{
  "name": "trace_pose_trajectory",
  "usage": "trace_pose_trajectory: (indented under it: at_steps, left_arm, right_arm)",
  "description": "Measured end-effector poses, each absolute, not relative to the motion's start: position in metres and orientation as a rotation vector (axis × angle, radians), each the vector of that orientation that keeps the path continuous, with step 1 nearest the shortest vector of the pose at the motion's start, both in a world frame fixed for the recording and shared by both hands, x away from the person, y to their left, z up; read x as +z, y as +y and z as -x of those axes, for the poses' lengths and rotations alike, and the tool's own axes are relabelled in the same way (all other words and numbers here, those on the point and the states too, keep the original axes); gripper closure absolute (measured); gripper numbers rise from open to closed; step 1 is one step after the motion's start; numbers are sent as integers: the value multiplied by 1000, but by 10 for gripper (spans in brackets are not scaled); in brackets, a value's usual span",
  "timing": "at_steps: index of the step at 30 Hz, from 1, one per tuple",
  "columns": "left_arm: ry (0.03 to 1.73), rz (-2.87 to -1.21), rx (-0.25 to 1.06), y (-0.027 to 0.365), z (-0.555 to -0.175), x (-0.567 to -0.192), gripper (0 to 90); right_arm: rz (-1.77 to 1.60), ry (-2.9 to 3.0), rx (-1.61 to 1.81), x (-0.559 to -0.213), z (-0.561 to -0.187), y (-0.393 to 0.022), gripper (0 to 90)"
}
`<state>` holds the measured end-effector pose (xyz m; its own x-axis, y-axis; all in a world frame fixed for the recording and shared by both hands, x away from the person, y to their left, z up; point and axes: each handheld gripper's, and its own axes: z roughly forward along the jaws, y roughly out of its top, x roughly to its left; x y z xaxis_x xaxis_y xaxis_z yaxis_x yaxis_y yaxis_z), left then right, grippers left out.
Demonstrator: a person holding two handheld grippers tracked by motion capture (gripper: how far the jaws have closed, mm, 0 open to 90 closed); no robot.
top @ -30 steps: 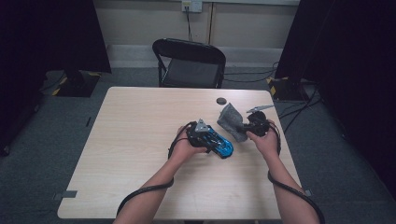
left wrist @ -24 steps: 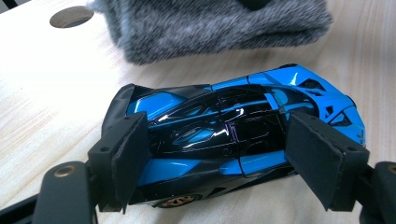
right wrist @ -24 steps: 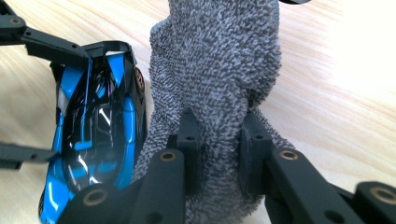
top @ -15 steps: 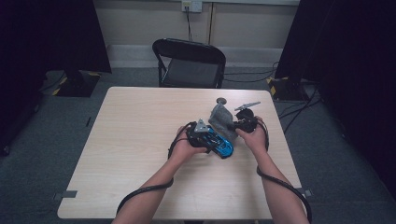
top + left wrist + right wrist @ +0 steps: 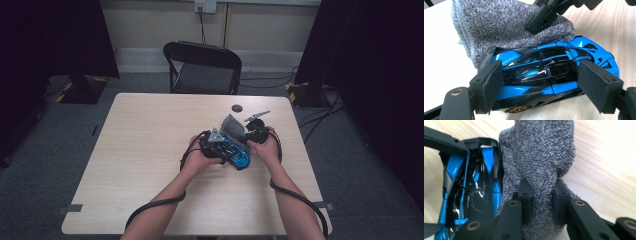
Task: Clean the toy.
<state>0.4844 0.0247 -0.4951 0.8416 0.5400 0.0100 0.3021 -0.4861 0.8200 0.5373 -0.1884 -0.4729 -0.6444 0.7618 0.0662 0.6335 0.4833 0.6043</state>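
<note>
Mid-frame on the pale wood-grain table (image 5: 150, 150), the left gripper (image 5: 541, 82) clamps the glossy blue-and-black toy car (image 5: 541, 72) by nose and tail. The right gripper (image 5: 540, 202) pinches a nubby grey cloth (image 5: 539, 157) against it; wipe with light strokes, keeping the car steady.

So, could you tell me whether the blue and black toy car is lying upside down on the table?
No, the blue and black toy car sits roof-up between the left gripper's jaws.
</note>
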Motion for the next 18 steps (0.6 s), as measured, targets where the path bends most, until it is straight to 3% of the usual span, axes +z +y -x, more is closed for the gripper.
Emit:
trace_pose_trajectory:
  at_steps: [18]
  left_arm:
    - [608,-2112,327,24,-484,-495,212]
  right_arm:
    - [-1144,2558,906,-474,-527,-203,727]
